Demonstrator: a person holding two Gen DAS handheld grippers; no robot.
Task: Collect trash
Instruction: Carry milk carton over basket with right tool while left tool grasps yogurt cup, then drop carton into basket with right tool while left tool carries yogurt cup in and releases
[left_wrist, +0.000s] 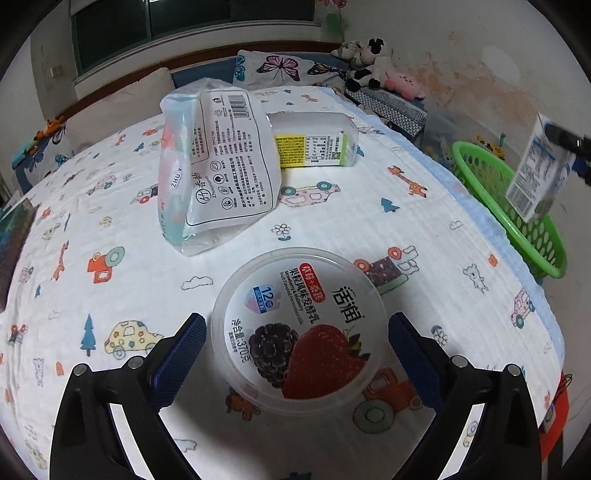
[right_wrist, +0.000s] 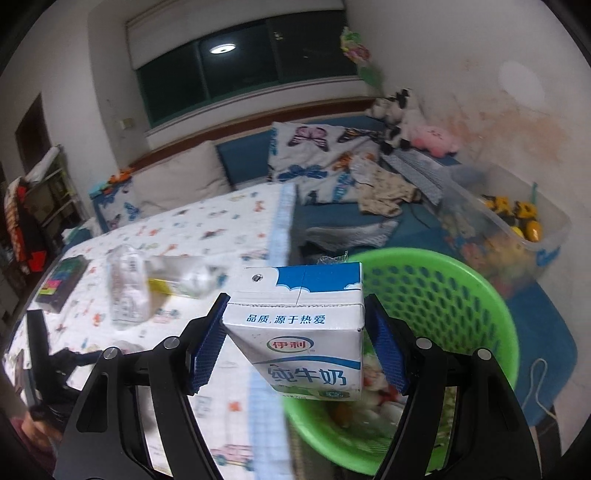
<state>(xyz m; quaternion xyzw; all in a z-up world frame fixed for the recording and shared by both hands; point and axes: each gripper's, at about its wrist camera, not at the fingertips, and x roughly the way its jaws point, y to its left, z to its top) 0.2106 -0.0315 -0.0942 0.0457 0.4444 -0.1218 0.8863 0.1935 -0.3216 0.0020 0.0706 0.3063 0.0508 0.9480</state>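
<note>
My left gripper is open, its blue pads on either side of a round yogurt tub with berry pictures that lies on the patterned bedsheet. A clear plastic bag and a pale carton with a yellow label lie farther back. My right gripper is shut on a blue and white milk carton and holds it above the near rim of the green basket. The carton and the basket also show at the right of the left wrist view.
The bed edge runs beside the basket. A dark box lies on the bed's far left. A clear bin of toys stands behind the basket. Pillows and plush toys line the headboard.
</note>
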